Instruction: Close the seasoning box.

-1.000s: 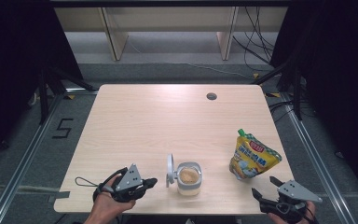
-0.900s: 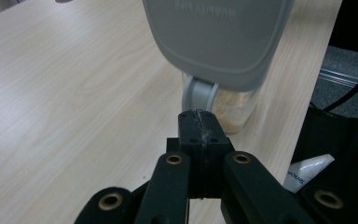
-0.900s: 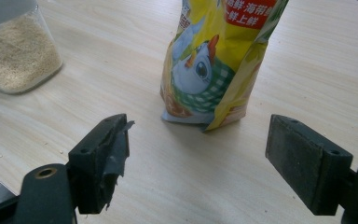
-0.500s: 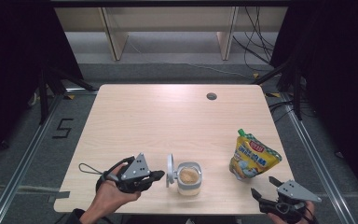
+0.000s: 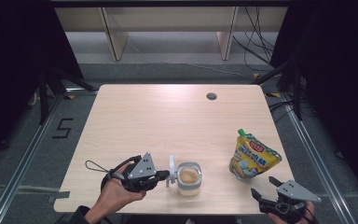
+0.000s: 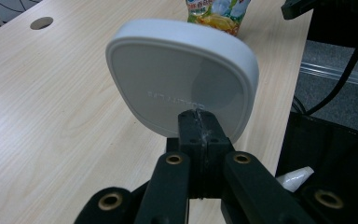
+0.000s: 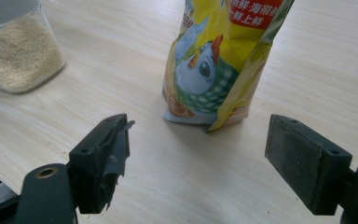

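Wooden table: left gripper fingers pinching white lid edge; right gripper fingers spread, empty.

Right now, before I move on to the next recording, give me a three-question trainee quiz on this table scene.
1. True or false: the left gripper is shut on the edge of the white lid.
2. What stands between the right gripper's open jaws and farther ahead on the table?
A. the yellow spouted pouch
B. a blue mug
C. a metal spoon
3. Fill in: the clear jar holds a ____ granular filling.

Key: 1 true; 2 A; 3 tan.
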`<state>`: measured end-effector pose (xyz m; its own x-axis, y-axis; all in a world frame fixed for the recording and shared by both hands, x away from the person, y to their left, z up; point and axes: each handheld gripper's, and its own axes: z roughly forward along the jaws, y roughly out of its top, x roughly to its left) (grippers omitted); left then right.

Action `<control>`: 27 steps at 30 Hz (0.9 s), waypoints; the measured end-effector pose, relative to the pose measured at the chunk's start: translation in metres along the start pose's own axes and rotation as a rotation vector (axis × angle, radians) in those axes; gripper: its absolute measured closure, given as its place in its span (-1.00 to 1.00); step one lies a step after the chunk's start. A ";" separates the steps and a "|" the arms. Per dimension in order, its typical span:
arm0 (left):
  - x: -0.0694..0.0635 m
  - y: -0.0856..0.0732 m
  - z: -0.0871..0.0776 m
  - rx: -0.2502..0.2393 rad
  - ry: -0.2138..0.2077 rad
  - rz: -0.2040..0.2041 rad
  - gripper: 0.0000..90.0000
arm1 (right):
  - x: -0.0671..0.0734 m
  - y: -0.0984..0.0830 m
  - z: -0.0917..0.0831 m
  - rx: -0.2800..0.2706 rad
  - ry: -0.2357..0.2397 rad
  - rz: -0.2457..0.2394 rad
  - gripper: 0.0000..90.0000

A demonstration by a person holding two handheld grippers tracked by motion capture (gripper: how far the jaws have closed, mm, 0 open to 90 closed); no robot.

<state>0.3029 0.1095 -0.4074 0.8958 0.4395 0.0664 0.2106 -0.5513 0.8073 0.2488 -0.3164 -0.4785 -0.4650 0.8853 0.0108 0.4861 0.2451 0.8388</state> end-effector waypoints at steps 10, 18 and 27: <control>-0.006 0.007 0.011 0.001 -0.017 0.023 0.98 | -0.001 0.000 0.000 -0.009 -0.003 -0.014 -0.49; -0.006 0.010 0.011 -0.018 -0.022 0.015 0.98 | 0.000 0.000 0.000 0.000 0.000 -0.002 -0.49; 0.000 0.002 0.000 -0.043 -0.006 -0.026 0.90 | -0.001 0.000 0.000 -0.001 0.004 -0.001 -0.49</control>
<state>0.3038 0.1082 -0.4054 0.8926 0.4489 0.0417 0.2167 -0.5084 0.8334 0.2493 -0.3177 -0.4787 -0.4682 0.8835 0.0116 0.4851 0.2460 0.8392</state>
